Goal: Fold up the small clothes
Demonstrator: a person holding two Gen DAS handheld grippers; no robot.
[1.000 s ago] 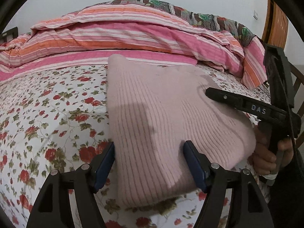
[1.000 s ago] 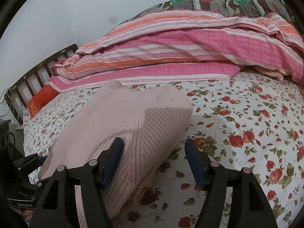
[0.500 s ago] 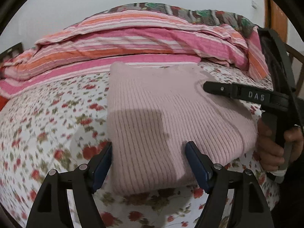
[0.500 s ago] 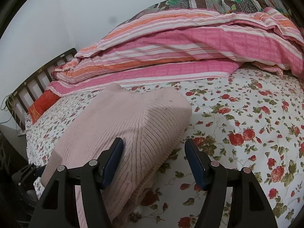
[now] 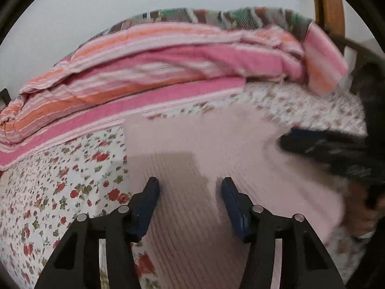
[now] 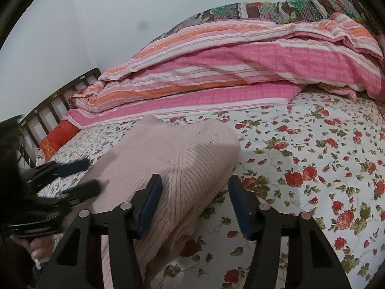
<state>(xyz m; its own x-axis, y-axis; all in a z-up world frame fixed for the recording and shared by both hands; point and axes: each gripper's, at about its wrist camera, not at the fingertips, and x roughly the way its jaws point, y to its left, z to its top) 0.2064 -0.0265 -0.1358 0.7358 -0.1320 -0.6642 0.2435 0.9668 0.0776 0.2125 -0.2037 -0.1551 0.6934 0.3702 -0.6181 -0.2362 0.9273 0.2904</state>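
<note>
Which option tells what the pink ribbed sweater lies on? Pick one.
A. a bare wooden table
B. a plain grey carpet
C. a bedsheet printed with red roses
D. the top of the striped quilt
C: the folded pink ribbed sweater rests on the white sheet with red roses, in front of the striped quilt, not on it.

You have no lettering to read here: the marking on the black right gripper (image 5: 320, 149) in your left wrist view is smeared by blur.
</note>
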